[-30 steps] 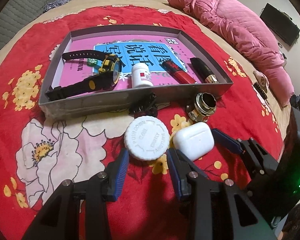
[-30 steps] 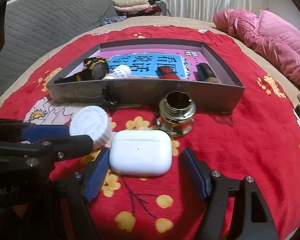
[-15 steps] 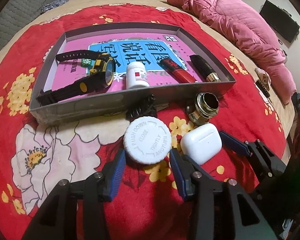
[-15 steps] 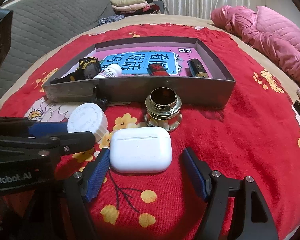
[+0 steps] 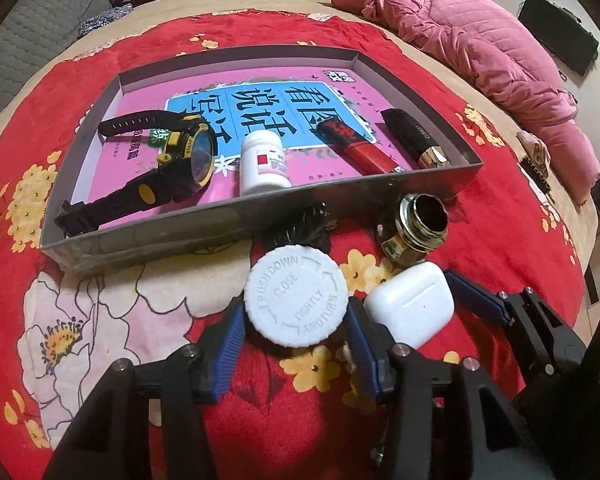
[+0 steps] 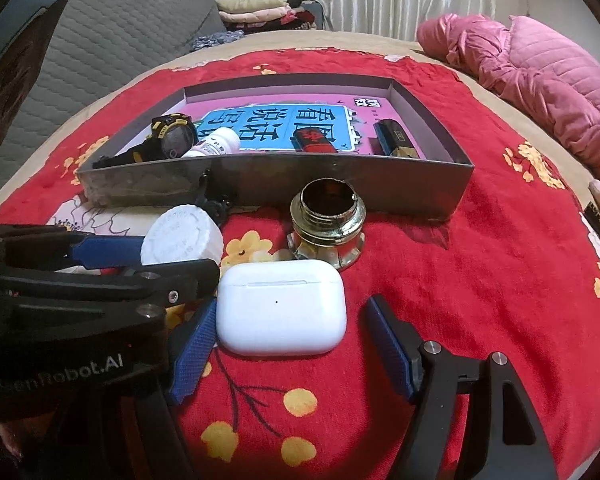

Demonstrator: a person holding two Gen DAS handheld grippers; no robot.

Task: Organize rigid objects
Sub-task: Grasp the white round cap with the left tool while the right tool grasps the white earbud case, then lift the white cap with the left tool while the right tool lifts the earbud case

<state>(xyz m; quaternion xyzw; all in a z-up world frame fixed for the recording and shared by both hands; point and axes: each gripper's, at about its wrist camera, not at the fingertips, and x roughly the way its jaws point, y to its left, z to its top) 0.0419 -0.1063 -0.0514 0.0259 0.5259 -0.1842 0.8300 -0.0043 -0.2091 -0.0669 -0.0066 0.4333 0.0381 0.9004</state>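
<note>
Left wrist: red floral blanket (image 5: 440,400), pink quilt (image 5: 480,52).

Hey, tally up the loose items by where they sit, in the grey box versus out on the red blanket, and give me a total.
In the box: 4: watch, pill bottle, red tube, black tube
On the blanket: 4: white cap, earbud case, brass fitting, black clip
Total: 8
</note>
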